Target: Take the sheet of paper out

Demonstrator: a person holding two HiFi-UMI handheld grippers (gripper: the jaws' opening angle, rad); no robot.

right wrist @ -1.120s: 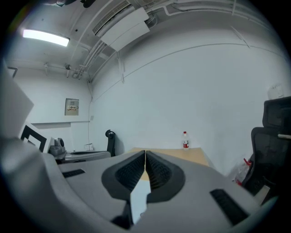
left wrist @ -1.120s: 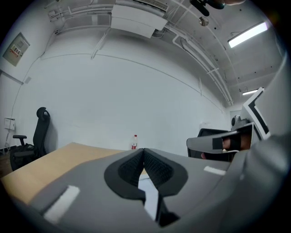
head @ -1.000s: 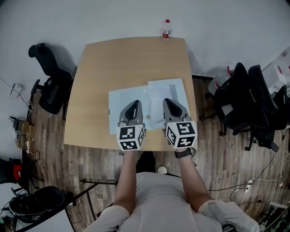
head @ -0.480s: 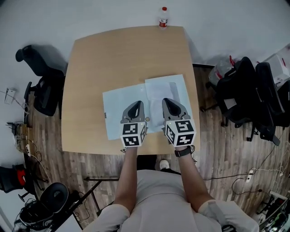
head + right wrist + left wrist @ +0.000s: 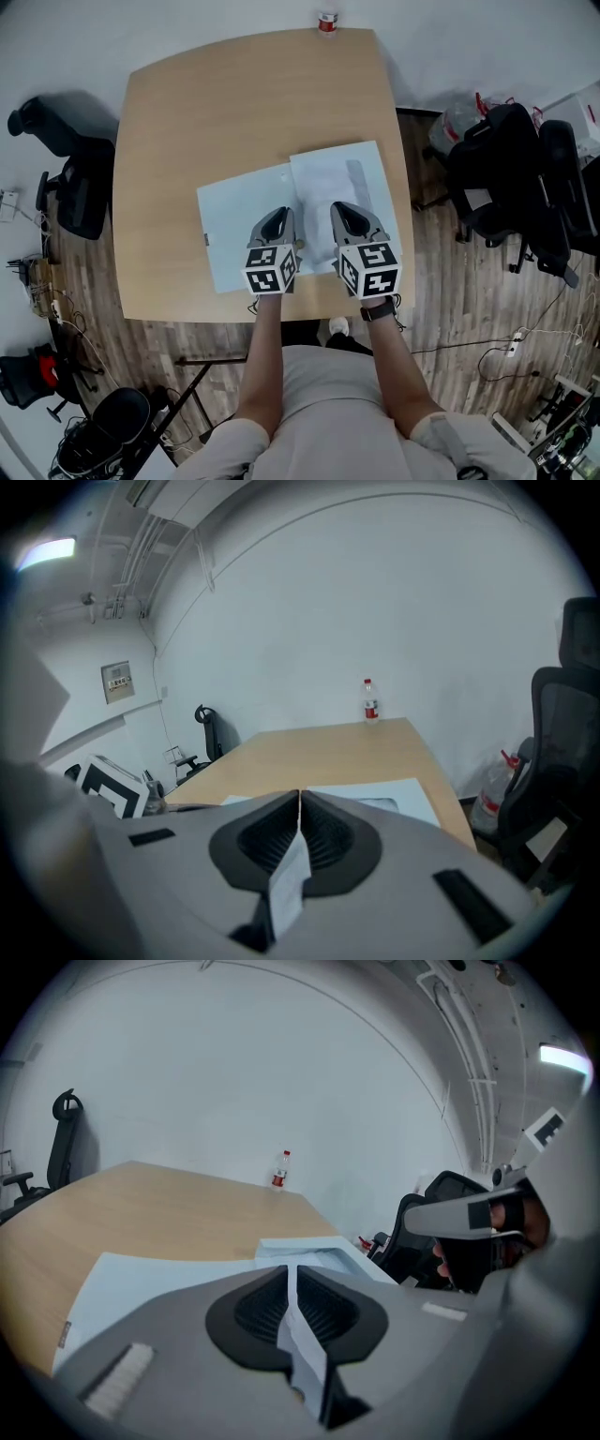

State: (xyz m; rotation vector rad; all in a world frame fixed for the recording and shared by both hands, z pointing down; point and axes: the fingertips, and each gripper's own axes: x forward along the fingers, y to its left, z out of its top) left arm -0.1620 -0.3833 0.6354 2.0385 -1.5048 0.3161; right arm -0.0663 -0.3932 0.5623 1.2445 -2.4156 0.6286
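Note:
On the wooden table (image 5: 234,103) lies a pale blue folder (image 5: 234,230), and a white sheet (image 5: 333,178) overlaps its right part and sticks out towards the far right. My left gripper (image 5: 278,215) hangs over the folder's near edge, shut with nothing held. My right gripper (image 5: 344,209) hovers over the near part of the white sheet, also shut and empty. In the left gripper view the closed left gripper (image 5: 292,1271) points at the blue folder (image 5: 159,1274). The right gripper view shows the right gripper (image 5: 300,799) closed, with the white sheet (image 5: 394,794) just beyond it.
A small bottle with a red label (image 5: 326,21) stands at the table's far edge. Black office chairs stand left (image 5: 66,187) and right (image 5: 511,178) of the table. A small round brownish thing (image 5: 300,246) sits between the grippers on the folder's near edge.
Both grippers have come down closer to the papers, still shut. The head view has shifted, so the table and bottle sit higher in the picture.

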